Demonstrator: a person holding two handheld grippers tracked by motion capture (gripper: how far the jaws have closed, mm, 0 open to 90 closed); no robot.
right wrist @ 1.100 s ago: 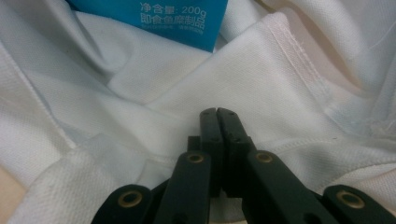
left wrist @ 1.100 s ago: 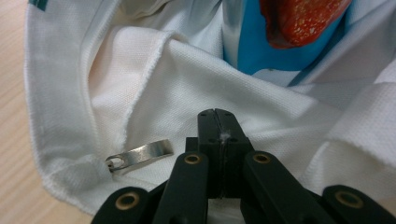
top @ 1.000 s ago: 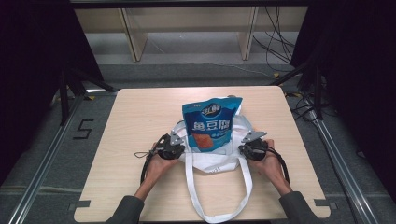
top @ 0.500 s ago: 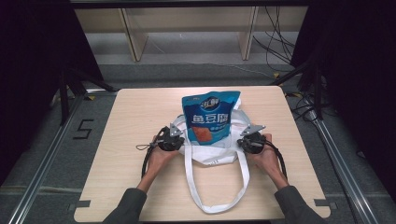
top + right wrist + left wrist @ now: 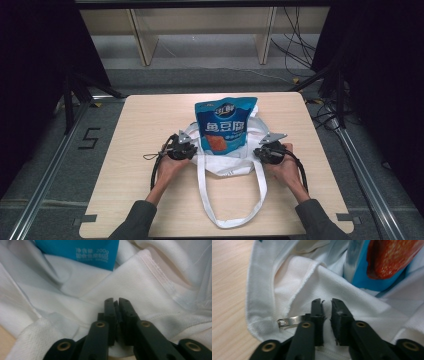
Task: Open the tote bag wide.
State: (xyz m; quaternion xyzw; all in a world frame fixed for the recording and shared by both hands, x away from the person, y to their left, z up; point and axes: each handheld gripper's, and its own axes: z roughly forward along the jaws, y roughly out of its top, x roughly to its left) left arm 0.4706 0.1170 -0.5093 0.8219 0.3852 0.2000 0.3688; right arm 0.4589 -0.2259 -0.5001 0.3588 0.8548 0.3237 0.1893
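On the counter (image 5: 140, 125), left gripper (image 5: 326, 315) and right gripper (image 5: 116, 315) each pinch the white tote bag (image 5: 227, 162) around the blue snack pouch (image 5: 225, 125).

The lower part of the blue snack pouch (image 5: 225, 126) sits hidden inside the white tote bag (image 5: 227, 162). In the left gripper view the pouch (image 5: 384, 262) is cut off by the top edge above the bag, its print blurred. In the right gripper view only the pouch's bottom corner (image 5: 80, 251) shows, its small white lettering hard to read.
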